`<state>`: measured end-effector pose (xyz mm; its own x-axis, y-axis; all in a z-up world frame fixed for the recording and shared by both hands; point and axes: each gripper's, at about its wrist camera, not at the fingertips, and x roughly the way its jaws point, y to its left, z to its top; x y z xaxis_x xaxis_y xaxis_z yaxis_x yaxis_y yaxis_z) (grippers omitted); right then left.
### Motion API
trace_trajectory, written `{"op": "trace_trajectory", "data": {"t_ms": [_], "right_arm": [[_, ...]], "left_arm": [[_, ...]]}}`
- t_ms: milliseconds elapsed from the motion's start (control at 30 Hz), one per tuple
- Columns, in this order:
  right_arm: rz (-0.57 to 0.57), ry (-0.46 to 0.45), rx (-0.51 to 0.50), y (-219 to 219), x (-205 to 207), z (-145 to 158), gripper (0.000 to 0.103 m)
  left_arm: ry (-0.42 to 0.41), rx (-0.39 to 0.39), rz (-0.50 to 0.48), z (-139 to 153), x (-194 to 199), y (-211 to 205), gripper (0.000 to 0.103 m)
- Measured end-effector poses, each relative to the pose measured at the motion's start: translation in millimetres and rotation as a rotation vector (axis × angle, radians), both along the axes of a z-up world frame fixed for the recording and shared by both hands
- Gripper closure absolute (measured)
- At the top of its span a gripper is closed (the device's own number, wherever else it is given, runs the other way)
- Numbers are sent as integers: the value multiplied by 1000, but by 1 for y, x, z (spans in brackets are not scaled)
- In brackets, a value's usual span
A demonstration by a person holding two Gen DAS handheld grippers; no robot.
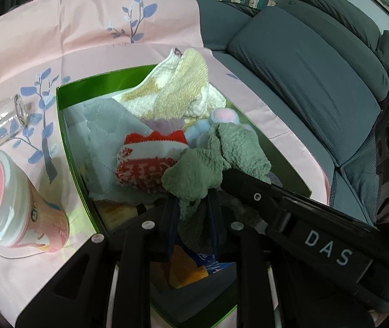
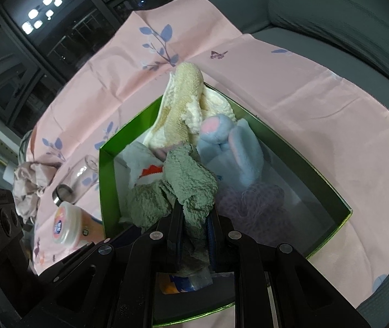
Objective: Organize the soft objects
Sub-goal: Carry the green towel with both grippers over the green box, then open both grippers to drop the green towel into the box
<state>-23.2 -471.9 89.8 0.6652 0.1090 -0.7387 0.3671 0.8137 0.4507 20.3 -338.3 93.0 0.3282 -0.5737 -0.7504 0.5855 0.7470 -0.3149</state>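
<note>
A green box (image 1: 66, 125) (image 2: 328, 188) sits on a pink cloth and holds several soft things. A fluffy grey-green towel (image 1: 202, 166) (image 2: 186, 186) hangs over the box, pinched at two ends. My left gripper (image 1: 193, 207) is shut on one end of it. My right gripper (image 2: 193, 218) is shut on the other end, and its black body (image 1: 303, 218) reaches in from the right in the left wrist view. Under the towel lie a yellow-and-white towel (image 1: 178, 87) (image 2: 183, 98), a blue plush toy (image 2: 232, 139), a red-and-white pouch (image 1: 148, 161) and a pale grey cloth (image 1: 104, 134).
A white-lidded pink jar (image 1: 11, 202) (image 2: 66, 224) and a glass bottle (image 1: 5, 114) (image 2: 76, 177) lie on the pink cloth (image 1: 85, 27) left of the box. A crumpled pinkish fabric (image 2: 27, 186) sits further left. A grey sofa (image 1: 317, 82) runs along the right.
</note>
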Motion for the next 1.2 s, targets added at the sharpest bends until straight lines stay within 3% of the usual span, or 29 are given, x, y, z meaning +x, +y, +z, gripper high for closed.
{"op": "trace_trajectory", "data": {"t_ms": [267,600,667,733,900,1000,1100,1200], "right_arm": [[-13,35,-7,-2,4,-5,85],[-38,43,4,-7,2,-7,85],[-43,40,8,-9,1,-7,85],[-51,34,13,-11,-1,-5,85],[-41,-6,30,-11,-6,1,84],[-39,-27,14,-9,-10,8,78],[-36,-62,15,-6,-15,15,66],[-43,-98,10,-5,-21,23,51]], "left_arm": [[31,20,23,-8,4,2,78],[10,51,36,-8,6,0,60],[4,57,30,-5,4,0,54],[-23,61,29,0,1,2,38],[-89,64,36,14,-10,8,25],[-117,60,28,23,-19,12,21],[-137,50,27,32,-26,18,20],[-184,51,54,44,-33,27,8]]}}
